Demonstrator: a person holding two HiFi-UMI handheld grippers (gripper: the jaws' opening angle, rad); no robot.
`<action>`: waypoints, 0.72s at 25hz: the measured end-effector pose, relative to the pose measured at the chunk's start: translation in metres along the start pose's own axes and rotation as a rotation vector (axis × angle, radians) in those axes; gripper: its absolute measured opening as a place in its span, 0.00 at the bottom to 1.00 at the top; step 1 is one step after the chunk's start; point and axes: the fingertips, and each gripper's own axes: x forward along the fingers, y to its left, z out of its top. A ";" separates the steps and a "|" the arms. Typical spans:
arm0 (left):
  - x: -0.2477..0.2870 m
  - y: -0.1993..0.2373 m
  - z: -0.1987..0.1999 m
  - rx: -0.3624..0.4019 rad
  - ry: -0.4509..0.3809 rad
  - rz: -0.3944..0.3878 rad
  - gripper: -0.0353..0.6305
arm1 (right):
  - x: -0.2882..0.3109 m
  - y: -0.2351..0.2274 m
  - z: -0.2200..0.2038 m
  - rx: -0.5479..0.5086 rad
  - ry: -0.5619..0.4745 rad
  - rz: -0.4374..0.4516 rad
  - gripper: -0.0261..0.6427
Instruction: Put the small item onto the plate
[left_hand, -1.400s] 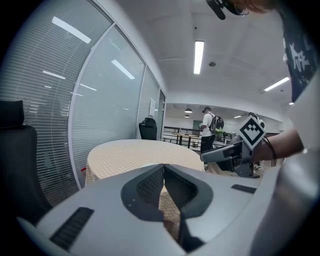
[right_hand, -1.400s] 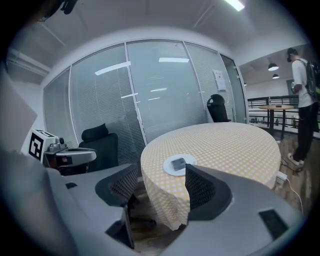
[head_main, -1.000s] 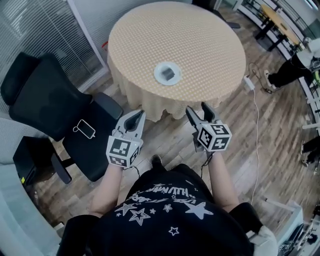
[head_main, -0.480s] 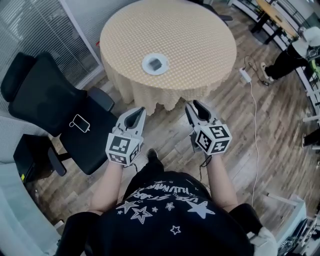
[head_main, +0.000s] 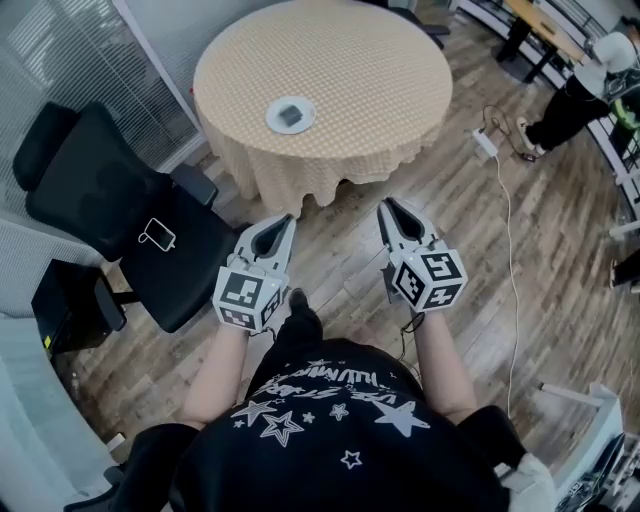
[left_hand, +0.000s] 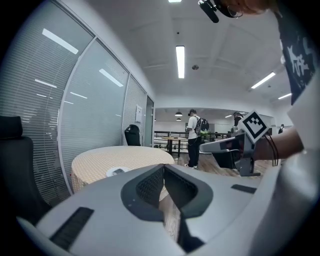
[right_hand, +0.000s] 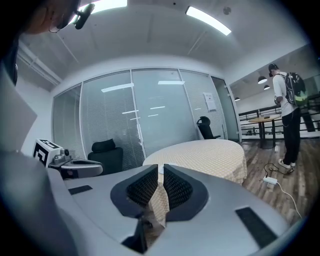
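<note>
A round table with a tan cloth (head_main: 340, 70) carries a white plate (head_main: 272, 119), and a small dark item (head_main: 291, 114) lies on that plate. Both grippers hang over the wooden floor, well short of the table. My left gripper (head_main: 283, 220) is shut with nothing in it; in its own view the jaws (left_hand: 163, 167) meet at the tip, with the plate (left_hand: 117, 171) far beyond. My right gripper (head_main: 388, 205) has just been closing and now stands shut, with nothing between its jaws (right_hand: 161, 168).
A black office chair (head_main: 110, 215) with a phone (head_main: 157, 235) on its seat stands at the left, beside a glass wall. A white power strip and cable (head_main: 485, 143) lie on the floor at the right. A person (head_main: 590, 80) stands at the far right.
The right gripper's jaws went from wide open to shut. The table and plate have drawn farther from both grippers, shifting up and left in the head view.
</note>
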 end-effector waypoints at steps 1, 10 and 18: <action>-0.004 -0.009 0.001 0.004 -0.002 0.002 0.06 | -0.009 0.000 -0.001 0.002 -0.002 0.009 0.11; -0.053 -0.074 -0.002 -0.024 -0.003 0.056 0.06 | -0.083 0.017 -0.016 0.003 -0.004 0.125 0.10; -0.075 -0.105 -0.019 -0.042 0.017 0.039 0.06 | -0.114 0.040 -0.024 -0.046 0.001 0.141 0.10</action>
